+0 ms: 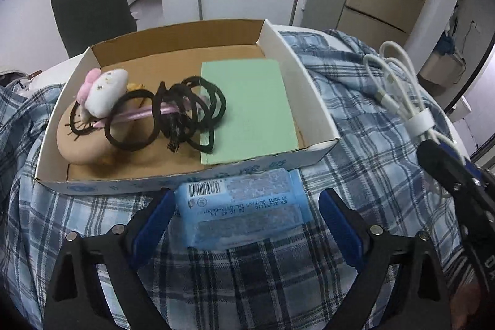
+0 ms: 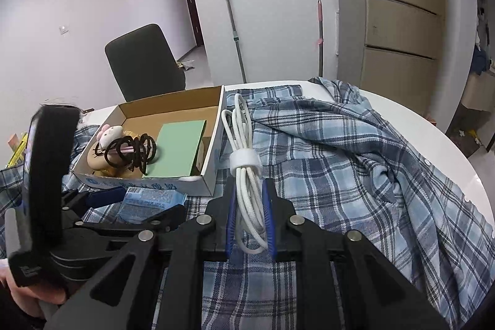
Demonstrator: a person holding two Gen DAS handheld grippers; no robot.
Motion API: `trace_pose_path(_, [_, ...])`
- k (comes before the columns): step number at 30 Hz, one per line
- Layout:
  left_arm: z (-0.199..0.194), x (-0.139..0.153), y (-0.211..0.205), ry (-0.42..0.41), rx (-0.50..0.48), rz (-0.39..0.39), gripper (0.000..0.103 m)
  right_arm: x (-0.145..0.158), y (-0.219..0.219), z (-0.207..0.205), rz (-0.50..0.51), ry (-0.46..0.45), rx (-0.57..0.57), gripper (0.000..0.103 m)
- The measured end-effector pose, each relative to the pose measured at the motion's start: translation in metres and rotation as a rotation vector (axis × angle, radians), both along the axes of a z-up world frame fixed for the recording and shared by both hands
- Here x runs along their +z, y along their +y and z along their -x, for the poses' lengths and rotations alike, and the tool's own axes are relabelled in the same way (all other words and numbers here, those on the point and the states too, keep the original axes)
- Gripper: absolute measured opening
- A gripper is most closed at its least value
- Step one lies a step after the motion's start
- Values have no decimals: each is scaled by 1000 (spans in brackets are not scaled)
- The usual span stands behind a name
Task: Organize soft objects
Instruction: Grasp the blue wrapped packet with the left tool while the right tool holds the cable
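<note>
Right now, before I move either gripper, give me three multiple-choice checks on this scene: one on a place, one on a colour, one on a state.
1. Where does the blue tissue pack lie?
A. in the box
B. on the plaid shirt, in front of the box
C. on the chair

2. What colour is the flat pad in the box?
A. pale green
B. red
C. black

3. What is the right gripper doing?
A. open, empty
B. shut on the white cable
C. out of view

Answers: B, the pack sits outside the front wall; A, its face shows green; B, both pads press the bundle.
</note>
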State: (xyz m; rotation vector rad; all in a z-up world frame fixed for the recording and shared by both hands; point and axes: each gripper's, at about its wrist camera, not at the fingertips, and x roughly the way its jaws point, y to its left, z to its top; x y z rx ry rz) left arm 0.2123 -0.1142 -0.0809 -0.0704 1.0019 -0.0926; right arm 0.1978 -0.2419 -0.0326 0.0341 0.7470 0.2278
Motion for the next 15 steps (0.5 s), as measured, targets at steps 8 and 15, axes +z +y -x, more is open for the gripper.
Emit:
trace_pose_path(8, [-5, -6, 0, 17, -25, -21, 92, 0, 1, 1, 2, -2, 3, 16])
trace_pose_path(15, [2, -1, 0, -4, -46, -22, 80, 1, 1, 2, 6, -5, 3, 16])
